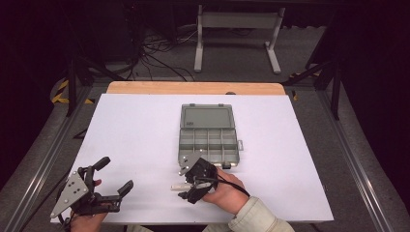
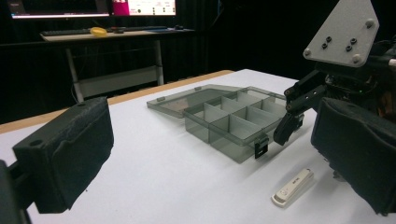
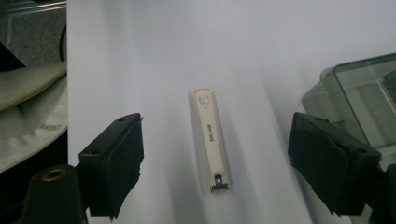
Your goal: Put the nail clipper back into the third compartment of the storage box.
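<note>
Looking down from the high view, we see the right gripper (image 1: 189,180) low in the middle of the frame, hanging just over a small white nail clipper (image 1: 180,186) that lies flat on the white bench (image 1: 135,140). In the right gripper view the nail clipper (image 3: 210,140) sits in the middle of the frame, between the two black jaws. The jaws stand wide, one on each side, and they do not touch it. Nothing is held.

The left gripper (image 1: 115,175) is at the lower left of the high view, resting near the front edge of the bench, well apart from the clipper. Its jaws are wide too, with nothing between them.

A grey plastic organizer box (image 1: 209,137) lies in the middle of the high view with its lid (image 1: 207,117) flat open toward the top of the frame. In the left gripper view the box (image 2: 233,126) is in the middle, and the clipper (image 2: 293,186) lies at the lower right, just below the right gripper (image 2: 292,121).
</note>
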`<state>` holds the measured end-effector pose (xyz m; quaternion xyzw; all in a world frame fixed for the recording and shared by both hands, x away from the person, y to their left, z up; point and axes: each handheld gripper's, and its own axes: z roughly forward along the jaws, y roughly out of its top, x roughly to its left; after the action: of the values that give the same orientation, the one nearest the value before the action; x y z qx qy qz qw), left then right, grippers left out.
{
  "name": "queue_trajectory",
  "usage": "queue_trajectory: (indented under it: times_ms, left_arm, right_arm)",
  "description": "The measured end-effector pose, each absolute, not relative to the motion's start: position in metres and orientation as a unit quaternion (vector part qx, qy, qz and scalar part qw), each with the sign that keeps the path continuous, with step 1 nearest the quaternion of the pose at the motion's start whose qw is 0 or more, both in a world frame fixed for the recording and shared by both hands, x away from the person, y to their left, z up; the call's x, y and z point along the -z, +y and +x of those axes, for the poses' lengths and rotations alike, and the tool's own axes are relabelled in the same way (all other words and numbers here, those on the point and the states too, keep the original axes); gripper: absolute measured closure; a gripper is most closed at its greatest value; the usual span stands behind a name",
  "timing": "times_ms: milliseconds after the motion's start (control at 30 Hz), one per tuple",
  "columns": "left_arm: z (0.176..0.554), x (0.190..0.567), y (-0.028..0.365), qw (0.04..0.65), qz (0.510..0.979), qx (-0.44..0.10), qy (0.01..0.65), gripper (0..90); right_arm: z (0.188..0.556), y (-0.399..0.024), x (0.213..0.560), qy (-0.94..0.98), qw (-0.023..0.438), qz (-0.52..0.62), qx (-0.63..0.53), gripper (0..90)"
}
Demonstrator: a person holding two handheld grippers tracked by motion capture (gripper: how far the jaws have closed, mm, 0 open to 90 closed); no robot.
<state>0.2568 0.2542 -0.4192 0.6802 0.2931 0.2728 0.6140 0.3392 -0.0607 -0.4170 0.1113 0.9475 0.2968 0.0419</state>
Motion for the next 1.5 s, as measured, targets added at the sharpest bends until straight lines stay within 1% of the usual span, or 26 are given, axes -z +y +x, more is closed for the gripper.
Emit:
queue_trajectory:
  times_ms: [133,300,500,667,700,733,800,900,933,1067,1233,1500]
  left_arm:
    - [0.257,0.419,0.254,0.614,0.68,-0.273,0.293,0.2]
    - [0.257,0.419,0.254,0.614,0.68,-0.273,0.293,0.2]
    - [0.257,0.419,0.254,0.614,0.68,-0.273,0.293,0.2]
    - [0.257,0.419,0.254,0.614,0.68,-0.273,0.293,0.2]
    - [0.257,0.419,0.254,0.614,0.68,-0.273,0.293,0.2]
    - [0.257,0.419,0.254,0.614,0.681,-0.273,0.293,0.2]
    - [0.257,0.419,0.254,0.614,0.68,-0.273,0.293,0.2]
    - [0.257,0.419,0.254,0.614,0.68,-0.274,0.293,0.2]
    - [0.257,0.419,0.254,0.613,0.68,-0.273,0.293,0.2]
    - [0.256,0.419,0.253,0.614,0.68,-0.274,0.293,0.2]
    - [0.256,0.419,0.253,0.615,0.679,-0.274,0.293,0.2]
    - [0.256,0.419,0.253,0.615,0.679,-0.274,0.293,0.2]
  right_arm:
    - [0.342,-0.064,0.419,0.95,0.046,0.118,-0.286,19.5]
    - [0.345,-0.065,0.425,0.955,0.04,0.116,-0.272,23.3]
    - [0.345,-0.061,0.432,0.96,0.034,0.098,-0.261,36.8]
    - [0.344,-0.058,0.434,0.962,0.031,0.091,-0.254,44.9]
    - [0.344,-0.058,0.434,0.962,0.031,0.091,-0.254,44.9]
    - [0.345,-0.058,0.436,0.963,0.026,0.088,-0.253,49.3]
    - [0.345,-0.057,0.436,0.964,0.028,0.083,-0.252,52.1]
    - [0.346,-0.057,0.438,0.965,0.026,0.078,-0.248,59.3]
    - [0.345,-0.057,0.438,0.966,0.021,0.08,-0.246,60.1]
    - [0.344,-0.057,0.438,0.966,0.024,0.08,-0.246,66.2]
    - [0.343,-0.057,0.438,0.967,0.027,0.064,-0.246,77.0]
    - [0.342,-0.057,0.437,0.968,0.028,0.066,-0.242,77.9]
